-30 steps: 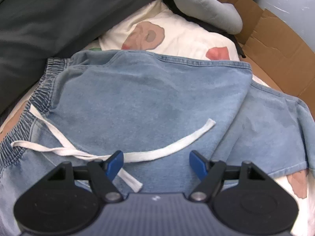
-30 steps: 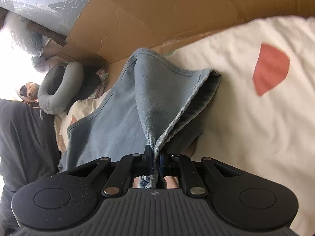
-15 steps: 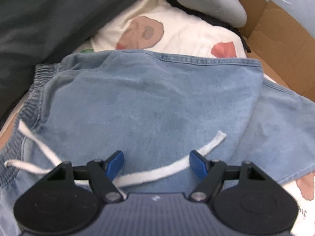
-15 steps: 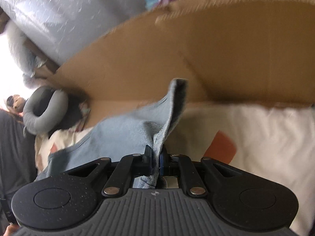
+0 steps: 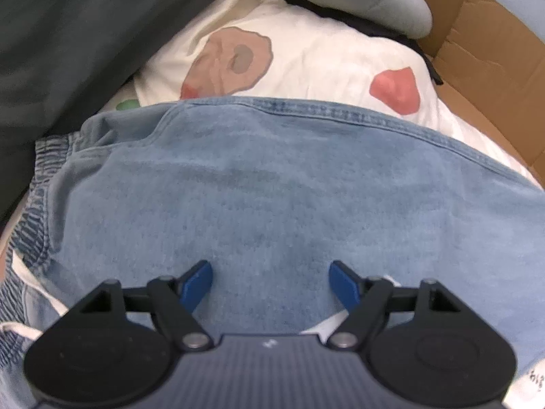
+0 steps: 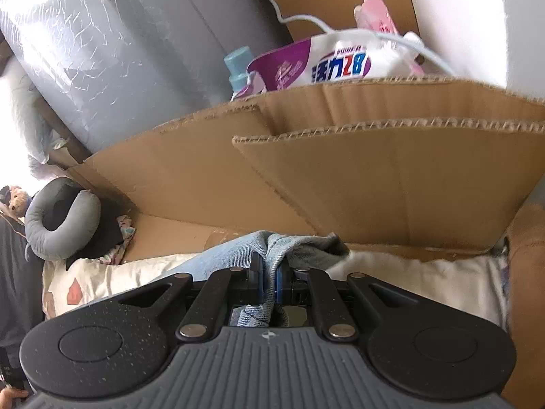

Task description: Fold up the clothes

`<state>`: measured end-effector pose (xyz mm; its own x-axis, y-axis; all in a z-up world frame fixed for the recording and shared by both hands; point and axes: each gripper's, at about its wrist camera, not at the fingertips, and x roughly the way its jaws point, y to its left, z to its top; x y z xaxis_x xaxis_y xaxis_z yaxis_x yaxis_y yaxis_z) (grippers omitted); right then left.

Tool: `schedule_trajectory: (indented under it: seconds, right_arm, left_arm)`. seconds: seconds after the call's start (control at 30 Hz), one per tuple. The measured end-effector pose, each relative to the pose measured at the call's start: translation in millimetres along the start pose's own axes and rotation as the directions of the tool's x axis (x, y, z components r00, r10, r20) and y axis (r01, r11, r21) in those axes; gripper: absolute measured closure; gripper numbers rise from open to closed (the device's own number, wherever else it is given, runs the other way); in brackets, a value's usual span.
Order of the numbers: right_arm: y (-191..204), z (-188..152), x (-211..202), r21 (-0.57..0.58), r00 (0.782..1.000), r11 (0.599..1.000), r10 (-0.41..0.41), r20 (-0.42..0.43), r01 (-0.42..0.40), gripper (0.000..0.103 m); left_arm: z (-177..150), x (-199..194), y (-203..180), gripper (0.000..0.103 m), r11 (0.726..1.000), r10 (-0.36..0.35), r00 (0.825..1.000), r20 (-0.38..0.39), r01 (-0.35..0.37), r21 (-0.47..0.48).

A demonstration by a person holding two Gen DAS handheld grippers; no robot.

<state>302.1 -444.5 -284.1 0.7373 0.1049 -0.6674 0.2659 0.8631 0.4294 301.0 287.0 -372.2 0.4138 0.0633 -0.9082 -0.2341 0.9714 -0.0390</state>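
Note:
Light blue denim shorts [image 5: 272,184] with an elastic waistband [image 5: 37,191] lie spread on a patterned cream bed sheet [image 5: 323,58]. My left gripper [image 5: 270,281] hovers low over the middle of the denim, its blue pads wide apart and nothing between them. A bit of white drawstring [image 5: 327,325] peeks out beside its right finger. In the right wrist view my right gripper [image 6: 269,276] is shut on a bunched edge of the shorts [image 6: 286,245], lifted off the sheet [image 6: 408,272] with the fabric trailing down to the left.
Brown cardboard [image 6: 374,184] walls the far side of the bed, with a detergent pouch [image 6: 327,64] and a bottle [image 6: 238,64] behind it. A grey neck pillow [image 6: 61,225] lies at the bed's head. Dark grey bedding [image 5: 85,34] borders the shorts on the left.
My right gripper has risen with the denim edge, so the view now looks over the cardboard. My left gripper has slid forward and lower across the shorts; the drawstring has passed under it.

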Motion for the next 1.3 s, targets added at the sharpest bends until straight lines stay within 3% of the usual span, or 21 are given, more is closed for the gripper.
schedule_trajectory:
  seconds: [0.23,0.43,0.63,0.77,0.83,0.87,0.9,1.17,1.3]
  right_arm:
    - [-17,-7,0,0.016,1.0,0.999,-0.029,-0.008,0.029,0.098]
    - [-49,-48,26,0.034,0.985,0.994,-0.096,-0.146,0.102,0.098]
    - [-64,-69,38,0.04,0.964,0.992,-0.105,-0.246,0.119,0.095]
    - [-67,-76,41,0.026,0.947,0.993,-0.101,-0.304,0.114,0.086]
    - [-68,-77,37,0.036,0.953,0.995,-0.08,-0.292,0.094,0.074]
    - [-69,-76,34,0.045,0.958,0.996,-0.064,-0.28,0.079,0.06]
    - [-68,-73,31,0.049,0.962,0.997,-0.05,-0.267,0.066,0.053]
    - [-71,-48,43,0.061,0.979,0.992,-0.1,-0.176,0.112,0.047]
    - [-64,-35,64,0.0,0.977,0.99,-0.137,-0.163,0.139,0.047]
  left_arm:
    - [2,5,-4,0.021,1.0,0.016,1.0,0.005,-0.017,0.02]
    - [7,4,-5,0.021,1.0,0.024,1.0,0.015,-0.024,0.004]
    - [13,4,-5,0.021,1.0,0.021,0.999,0.026,-0.021,-0.004]
    - [14,3,-5,0.023,1.0,0.019,0.999,0.035,-0.019,0.001]
    - [13,1,-4,0.025,1.0,0.016,0.999,0.043,-0.016,0.001]
    - [13,0,-4,0.026,1.0,0.014,0.999,0.048,-0.014,0.0]
    - [13,-1,-3,0.026,1.0,0.012,0.998,0.054,-0.012,0.0]
    - [21,-1,-8,0.027,1.0,0.014,0.996,0.088,-0.016,0.023]
    - [26,0,-9,0.027,1.0,0.0,0.995,0.1,-0.001,0.014]
